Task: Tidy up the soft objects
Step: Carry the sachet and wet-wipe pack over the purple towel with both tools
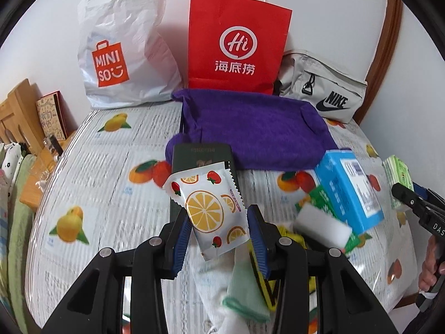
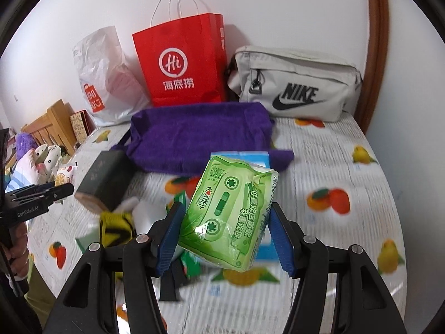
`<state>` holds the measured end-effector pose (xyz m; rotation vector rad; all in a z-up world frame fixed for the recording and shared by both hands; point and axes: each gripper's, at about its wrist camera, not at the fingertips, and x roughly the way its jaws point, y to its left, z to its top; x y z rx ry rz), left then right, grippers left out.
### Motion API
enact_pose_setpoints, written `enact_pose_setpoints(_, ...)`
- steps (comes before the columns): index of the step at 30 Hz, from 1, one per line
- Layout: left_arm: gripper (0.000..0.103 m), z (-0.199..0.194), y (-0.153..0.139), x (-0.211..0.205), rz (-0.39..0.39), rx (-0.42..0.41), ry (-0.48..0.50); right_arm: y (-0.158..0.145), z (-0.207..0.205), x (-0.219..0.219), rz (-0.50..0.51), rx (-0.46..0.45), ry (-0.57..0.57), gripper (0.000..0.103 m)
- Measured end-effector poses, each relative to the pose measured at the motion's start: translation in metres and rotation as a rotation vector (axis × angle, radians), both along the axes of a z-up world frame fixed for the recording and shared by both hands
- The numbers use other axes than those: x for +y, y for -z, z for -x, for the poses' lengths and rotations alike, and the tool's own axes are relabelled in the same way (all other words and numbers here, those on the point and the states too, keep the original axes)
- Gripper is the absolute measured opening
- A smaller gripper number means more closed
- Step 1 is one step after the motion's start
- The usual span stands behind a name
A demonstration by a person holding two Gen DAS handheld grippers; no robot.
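My left gripper is shut on a white wet-wipe pack with lemon and strawberry prints, held above the table. My right gripper is shut on a green tissue pack, also lifted. A purple towel lies in the middle, also in the right wrist view. A blue box, a dark box, a white sponge, a pale green sock and a yellow-black sock lie near the front.
Against the wall stand a white Miniso plastic bag, a red paper bag and a grey Nike pouch. The fruit-print tablecloth covers the table. A wooden rack and plush items are at left.
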<state>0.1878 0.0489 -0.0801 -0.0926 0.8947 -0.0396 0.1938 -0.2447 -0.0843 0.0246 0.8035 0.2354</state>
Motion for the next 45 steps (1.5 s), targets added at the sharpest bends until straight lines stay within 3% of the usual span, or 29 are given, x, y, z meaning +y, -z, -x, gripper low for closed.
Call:
enact_pose_setpoints(20,0.039,-0.112,-0.007,-0.004,-0.019,0.017,0.023,-0.001,-0.115,0.009,-0.003,0.008,-0.030,0.060)
enact_pose_setpoints(33,0.039,-0.186,0.023,-0.012,-0.002,0.094,0.032,0.037,-0.189,0.023,0.022,0.098,-0.094,0.060)
enact_pose_setpoints(45,0.039,-0.241,0.053,-0.009,0.010,0.158,0.000,0.071,-0.228,0.037,0.086,0.197,-0.183,0.060)
